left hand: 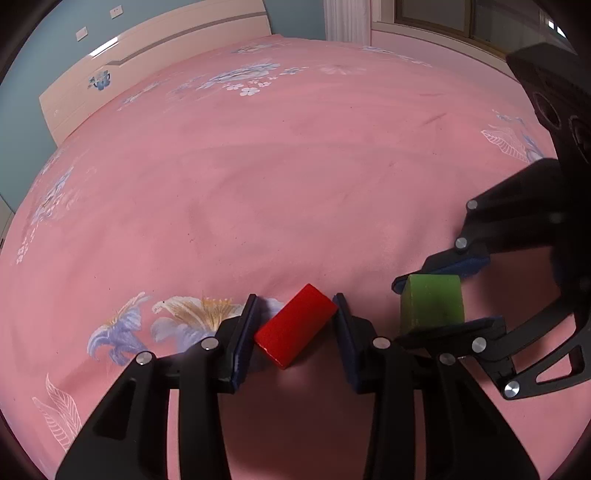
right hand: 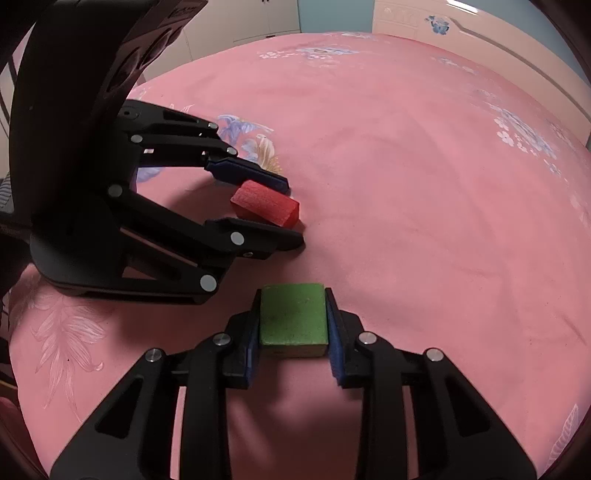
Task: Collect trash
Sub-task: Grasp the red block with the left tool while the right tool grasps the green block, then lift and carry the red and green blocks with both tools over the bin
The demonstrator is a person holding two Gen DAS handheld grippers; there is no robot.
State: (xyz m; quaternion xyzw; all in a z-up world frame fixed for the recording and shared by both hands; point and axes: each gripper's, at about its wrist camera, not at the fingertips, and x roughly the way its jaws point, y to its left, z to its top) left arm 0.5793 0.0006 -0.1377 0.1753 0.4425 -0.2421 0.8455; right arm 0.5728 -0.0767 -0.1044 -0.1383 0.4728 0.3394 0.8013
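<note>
Right claw point(right hand: 293, 321) clamps green wooden block point(right hand: 293, 319) on pink bedspread point(right hand: 406, 184)

Bed point(left hand: 295, 166): carries two blocks, near each other, apart.
Slanted block point(left hand: 295, 325): lying on the bed, askew between the jaws of the left gripper point(left hand: 295, 332); far corners at both pads.
Squarer block point(right hand: 293, 317): on the bed, to the right of the slanted one, pads of the right gripper point(right hand: 293, 325) pressed on its two sides.
Headboard point(left hand: 147, 55): behind the bed, against the wall.
Window point(left hand: 461, 18): behind, to the right.
</note>
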